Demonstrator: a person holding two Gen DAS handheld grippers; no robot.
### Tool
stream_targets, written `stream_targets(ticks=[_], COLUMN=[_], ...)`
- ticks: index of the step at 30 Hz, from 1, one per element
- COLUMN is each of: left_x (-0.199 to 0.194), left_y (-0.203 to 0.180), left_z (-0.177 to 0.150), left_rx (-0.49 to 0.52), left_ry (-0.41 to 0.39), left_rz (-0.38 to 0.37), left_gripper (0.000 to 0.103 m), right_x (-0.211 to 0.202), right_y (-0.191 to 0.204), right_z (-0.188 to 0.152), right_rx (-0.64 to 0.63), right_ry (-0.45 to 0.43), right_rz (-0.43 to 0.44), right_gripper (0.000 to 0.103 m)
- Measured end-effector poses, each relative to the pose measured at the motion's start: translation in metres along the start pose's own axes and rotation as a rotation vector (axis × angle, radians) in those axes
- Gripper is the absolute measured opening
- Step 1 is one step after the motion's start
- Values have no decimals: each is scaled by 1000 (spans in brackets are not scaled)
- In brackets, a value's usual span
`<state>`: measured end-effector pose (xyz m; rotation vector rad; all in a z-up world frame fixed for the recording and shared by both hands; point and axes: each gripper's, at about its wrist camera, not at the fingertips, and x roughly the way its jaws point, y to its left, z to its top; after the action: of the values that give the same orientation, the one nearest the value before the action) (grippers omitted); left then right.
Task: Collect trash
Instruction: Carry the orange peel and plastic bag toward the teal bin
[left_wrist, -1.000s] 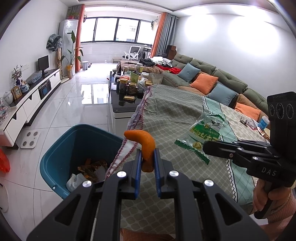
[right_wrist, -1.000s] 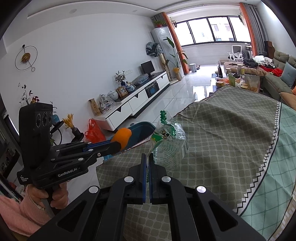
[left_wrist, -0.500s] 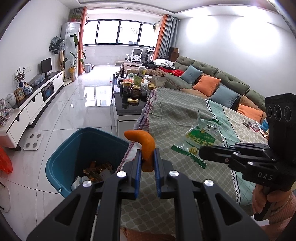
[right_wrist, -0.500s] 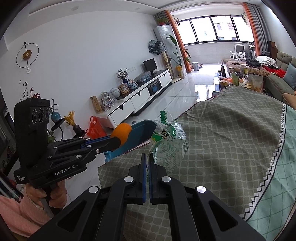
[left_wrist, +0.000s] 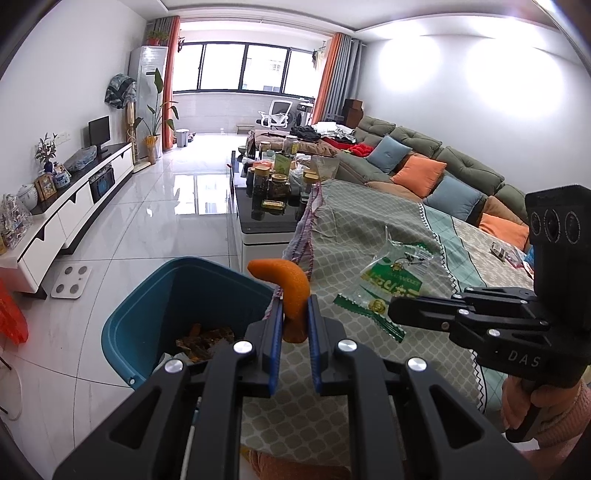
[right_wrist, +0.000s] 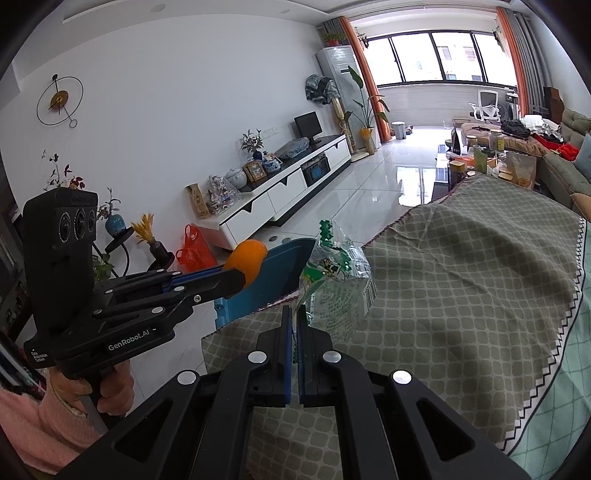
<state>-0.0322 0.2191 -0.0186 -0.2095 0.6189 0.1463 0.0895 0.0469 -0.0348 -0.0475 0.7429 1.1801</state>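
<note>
Left gripper (left_wrist: 294, 325) clamped on orange peel (left_wrist: 286, 286), right gripper (right_wrist: 294, 325) pinching the snack wrapper (right_wrist: 334, 284); both hang beside the blue bin (left_wrist: 155, 295). Carry each fully over the bin's rim before releasing.

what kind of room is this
Most likely a home living room: a long green sofa with cushions along one wall, a TV on a low white cabinet opposite, and a cloth-covered table.

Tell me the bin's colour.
Teal blue bin, clearest in the left wrist view.
</note>
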Motion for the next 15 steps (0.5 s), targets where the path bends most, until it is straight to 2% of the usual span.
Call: stream_targets(ticks=[15], left_x=[-3], left_y=[9], left_z=[2], left_rx=[-2], left_ry=[-14], left_rz=[21], left_gripper=[14], right_x=[14], right_y=[14], right_z=[8], right_rx=[-30], right_ry=[10], right_rz=[9], right_gripper=[3])
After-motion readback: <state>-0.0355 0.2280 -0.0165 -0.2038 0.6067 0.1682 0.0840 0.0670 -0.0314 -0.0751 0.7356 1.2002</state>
